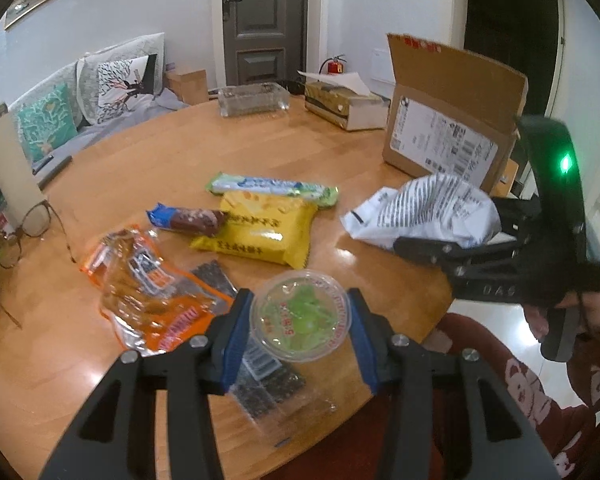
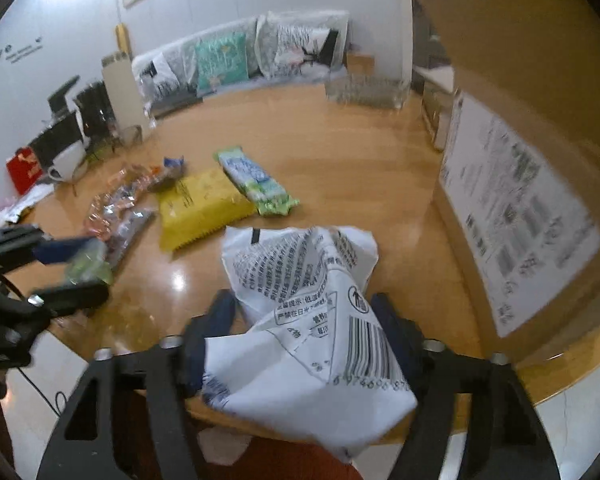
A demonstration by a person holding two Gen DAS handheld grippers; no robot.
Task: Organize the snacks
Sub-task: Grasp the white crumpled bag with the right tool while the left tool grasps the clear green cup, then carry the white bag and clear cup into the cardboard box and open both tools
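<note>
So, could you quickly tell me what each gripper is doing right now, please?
Left gripper: closed on the jelly cup.
Right gripper: closed on the white bag.

The left tongs [image 1: 300, 328] and right tongs [image 2: 304, 328] are both clamped around something, held above the tabletop.

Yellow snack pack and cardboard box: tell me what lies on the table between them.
In the left wrist view, only bare table lies between the yellow snack pack and the cardboard box; the white bag in the right gripper hangs nearer the camera.
</note>
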